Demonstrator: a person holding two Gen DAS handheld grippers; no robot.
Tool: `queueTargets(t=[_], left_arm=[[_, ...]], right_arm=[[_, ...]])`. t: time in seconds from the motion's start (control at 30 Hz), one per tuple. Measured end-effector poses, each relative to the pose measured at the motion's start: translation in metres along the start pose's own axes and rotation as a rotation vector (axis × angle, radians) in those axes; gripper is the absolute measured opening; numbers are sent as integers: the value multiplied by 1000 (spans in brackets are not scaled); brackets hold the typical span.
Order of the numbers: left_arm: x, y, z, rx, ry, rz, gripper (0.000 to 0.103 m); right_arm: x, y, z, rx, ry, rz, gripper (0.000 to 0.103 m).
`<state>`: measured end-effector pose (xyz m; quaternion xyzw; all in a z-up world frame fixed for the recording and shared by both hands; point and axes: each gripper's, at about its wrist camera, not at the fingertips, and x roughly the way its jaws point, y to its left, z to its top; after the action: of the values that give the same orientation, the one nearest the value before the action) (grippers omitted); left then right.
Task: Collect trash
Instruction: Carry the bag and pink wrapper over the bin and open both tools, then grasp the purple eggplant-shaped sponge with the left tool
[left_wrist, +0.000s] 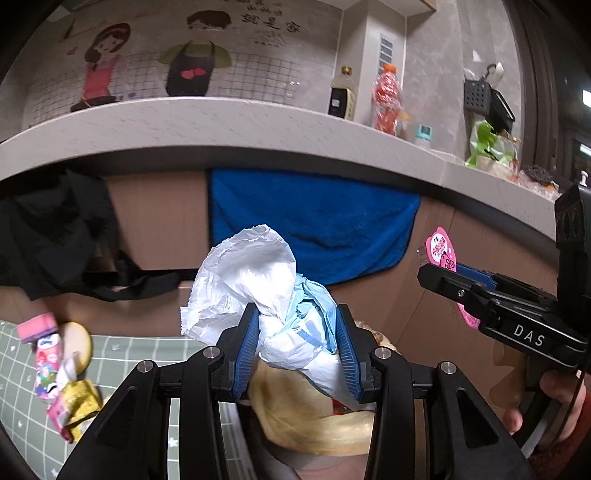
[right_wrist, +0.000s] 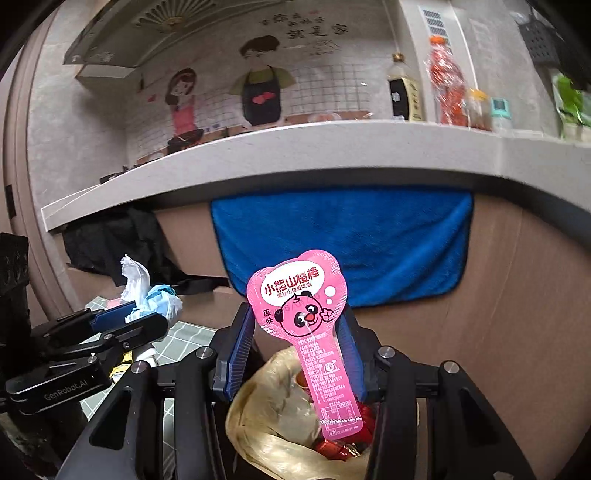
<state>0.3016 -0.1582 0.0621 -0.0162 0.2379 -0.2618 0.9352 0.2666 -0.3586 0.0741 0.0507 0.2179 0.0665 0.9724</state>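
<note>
The left gripper was clamped on a wad of crumpled white paper and pale blue plastic, the blue pads pressing its lower part from both sides while the rest fanned up and to the left. The right gripper was closed on a pink wrapper shaped like a lollipop, with a cartoon bear on its round head; the pads pinched it at the neck, so the head stood up above the fingers and the printed tail hung down between them.

Directly below both grippers lay the open mouth of a yellowish bag, with red wrappers visible inside in the right wrist view. More trash lay to the left on a green checked mat: a pink packet, a gold foil piece and a round yellow item. Farther off, a blue towel hung from the counter, and a black cloth hung to its left. A hand showed at the right edge, holding the right gripper.

The step in hand looked like the carry to the bag, nearly finished. Next, each gripper would need to sit squarely over the opening and let go, with the wad's loose paper cleared of the bag's rim. The wrapper might cling to a pad.
</note>
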Motion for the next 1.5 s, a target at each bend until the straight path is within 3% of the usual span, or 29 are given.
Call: queueTargets(t=[0.57, 0.73, 0.9, 0.97, 1.03, 1.1, 1.23, 1.5], left_arm=[[67, -10, -19, 9, 121, -59, 42], [87, -12, -24, 11, 154, -95, 42], [114, -8, -29, -28, 207, -180, 42], [126, -4, -31, -52, 241, -256, 46], [136, 3, -33, -99, 268, -318, 63], [140, 11, -33, -120, 283, -309, 68], [129, 31, -26, -148, 292, -261, 68], [35, 103, -11, -86, 151, -42, 68]], right_arm=[[36, -27, -24, -4, 58, -60, 42], [51, -40, -29, 33, 86, -56, 42], [65, -52, -37, 70, 120, -66, 43], [70, -58, -41, 91, 130, -68, 44], [77, -62, -44, 112, 157, -74, 44], [84, -66, -47, 133, 185, -72, 48], [86, -66, -54, 157, 228, -64, 50], [55, -15, -35, 70, 126, -90, 50]])
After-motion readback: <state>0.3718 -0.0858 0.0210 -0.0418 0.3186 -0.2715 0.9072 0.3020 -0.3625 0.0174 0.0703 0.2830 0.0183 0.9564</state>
